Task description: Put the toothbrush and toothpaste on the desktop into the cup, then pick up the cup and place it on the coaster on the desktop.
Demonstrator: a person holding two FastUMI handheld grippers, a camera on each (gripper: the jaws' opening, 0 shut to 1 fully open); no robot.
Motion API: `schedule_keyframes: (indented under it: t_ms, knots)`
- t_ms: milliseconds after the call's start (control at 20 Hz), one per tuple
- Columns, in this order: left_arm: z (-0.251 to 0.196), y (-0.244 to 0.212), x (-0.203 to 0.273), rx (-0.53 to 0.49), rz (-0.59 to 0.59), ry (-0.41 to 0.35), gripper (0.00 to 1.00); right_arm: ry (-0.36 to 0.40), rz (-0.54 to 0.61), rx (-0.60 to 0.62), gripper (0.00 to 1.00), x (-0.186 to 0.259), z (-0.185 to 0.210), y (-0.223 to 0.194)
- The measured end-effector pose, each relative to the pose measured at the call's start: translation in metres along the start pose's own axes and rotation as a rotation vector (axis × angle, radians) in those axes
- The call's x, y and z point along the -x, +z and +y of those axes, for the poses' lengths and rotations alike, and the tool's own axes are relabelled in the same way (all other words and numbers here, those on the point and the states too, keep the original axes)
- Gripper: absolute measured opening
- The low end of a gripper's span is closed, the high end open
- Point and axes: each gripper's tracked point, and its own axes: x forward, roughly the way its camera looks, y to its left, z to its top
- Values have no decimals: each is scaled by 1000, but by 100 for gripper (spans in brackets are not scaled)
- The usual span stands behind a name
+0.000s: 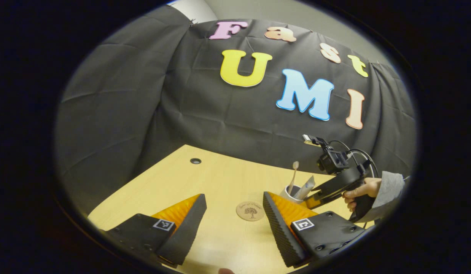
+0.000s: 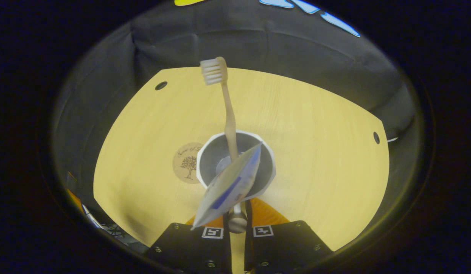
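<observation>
A white cup [image 2: 205, 152] holds a beige toothbrush [image 2: 228, 114], bristles up, and a toothpaste tube [image 2: 229, 182] leaning out toward the camera. My right gripper [image 2: 237, 215] is shut on the cup's handle [image 2: 237, 222], which sits between the nearly closed fingers. The round cork coaster [image 2: 186, 163] lies just left of the cup, its edge hidden behind the rim. In the left gripper view, the cup [image 1: 290, 193], toothbrush [image 1: 294, 176] and toothpaste [image 1: 306, 188] stand beyond the coaster [image 1: 250, 211], with the right gripper [image 1: 312, 200] against the cup. My left gripper [image 1: 233, 224] hangs open above the desk, the coaster seen between its fingers.
The wooden desktop [image 2: 315, 144] has cable holes at the back left [image 2: 161, 85] and the right [image 2: 376, 137]. Black cloth walls close the back and sides. A hand [image 1: 360, 191] in a grey sleeve holds the right gripper.
</observation>
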Motion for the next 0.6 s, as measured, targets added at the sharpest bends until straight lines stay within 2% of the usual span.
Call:
schedule_keyframes:
  t_ms: [150, 600]
  knots:
    - [7, -3, 4, 0, 5, 2, 96, 15, 4, 33, 13, 7, 11, 10]
    - [23, -7, 12, 1, 11, 5, 96, 29, 28, 109, 13, 6, 4, 11]
